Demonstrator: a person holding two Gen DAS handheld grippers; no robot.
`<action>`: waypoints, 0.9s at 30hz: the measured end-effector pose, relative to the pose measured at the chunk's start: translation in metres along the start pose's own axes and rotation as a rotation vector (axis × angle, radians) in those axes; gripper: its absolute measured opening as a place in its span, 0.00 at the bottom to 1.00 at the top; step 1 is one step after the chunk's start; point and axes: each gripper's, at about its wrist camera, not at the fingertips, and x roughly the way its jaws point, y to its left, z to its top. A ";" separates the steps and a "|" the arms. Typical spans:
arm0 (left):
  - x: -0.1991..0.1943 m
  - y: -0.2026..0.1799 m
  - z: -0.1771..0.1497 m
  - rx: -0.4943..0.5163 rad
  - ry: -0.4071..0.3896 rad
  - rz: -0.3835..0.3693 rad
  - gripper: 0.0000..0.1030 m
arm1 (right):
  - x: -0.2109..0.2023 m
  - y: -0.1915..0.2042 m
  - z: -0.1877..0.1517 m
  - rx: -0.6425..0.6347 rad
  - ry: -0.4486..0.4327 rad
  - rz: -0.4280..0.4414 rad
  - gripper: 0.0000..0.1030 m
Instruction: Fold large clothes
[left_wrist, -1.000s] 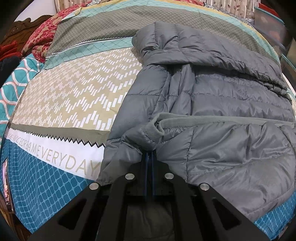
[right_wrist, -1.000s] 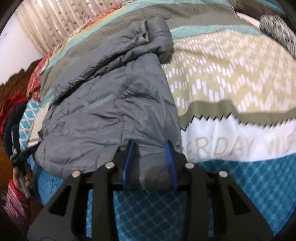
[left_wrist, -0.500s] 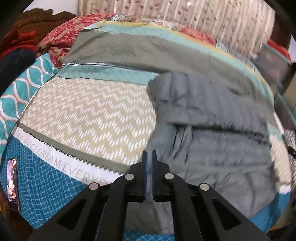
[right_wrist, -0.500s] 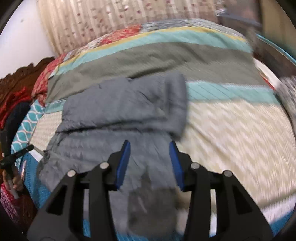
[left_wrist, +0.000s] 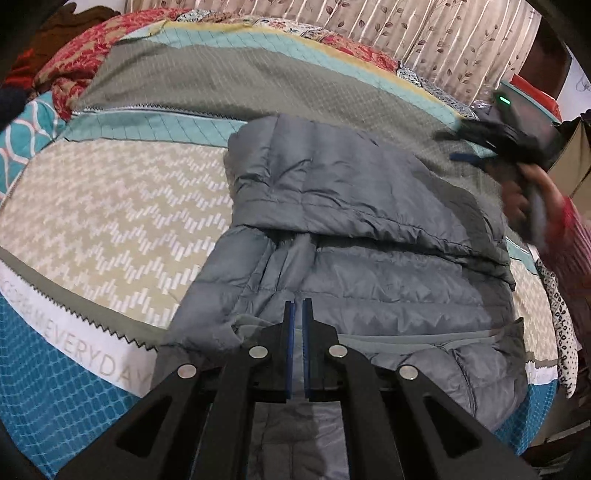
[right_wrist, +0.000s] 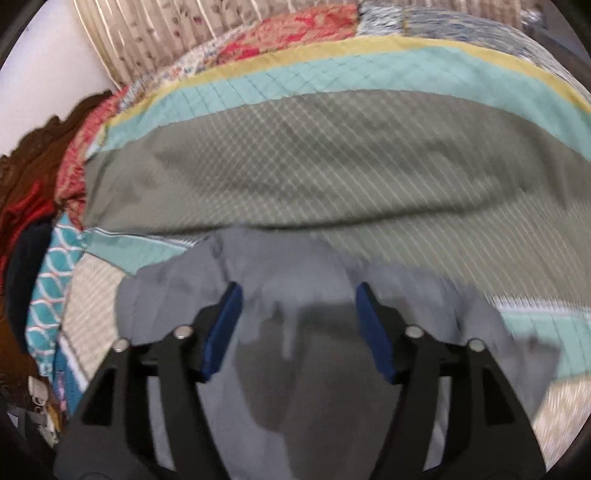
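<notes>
Presently catalogued, one grey puffer jacket, lying partly folded on the bed: its far part is doubled over into a thick band across the body, and the near hem is turned up toward the left wrist camera. It sits on the right half of the patterned bedspread, well clear of the pillows at the head end.

Left gripper: angled steeply down over the jacket's near edge, blue pads drawn together with only a sliver between them, nothing caught there. Quilted cloth shows just beyond and beneath the tips; whether they touch it cannot be told.

Right gripper: also pitched downward, held over the jacket's far folded end. Its jaws stand wide and have just been opening; grey fabric lies below and between the pads, unpinched. The view is blurred. In the left wrist view this gripper appears at the jacket's far right corner, a person's hand wrapped round its handle, a red striped sleeve trailing toward the frame's right edge.

Surroundings: a leaf-print curtain behind the bed, a black-and-white spotted cloth at the bedspread's right margin.
</notes>
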 end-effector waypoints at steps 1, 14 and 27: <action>0.003 0.001 -0.001 -0.003 0.005 -0.005 0.00 | 0.016 0.004 0.010 -0.005 0.017 -0.021 0.64; 0.022 0.016 -0.010 -0.032 0.051 -0.013 0.00 | 0.103 0.014 0.012 -0.105 0.166 -0.088 0.24; -0.036 0.017 -0.012 -0.048 -0.019 0.019 0.00 | -0.084 0.086 -0.095 -0.415 -0.257 -0.098 0.09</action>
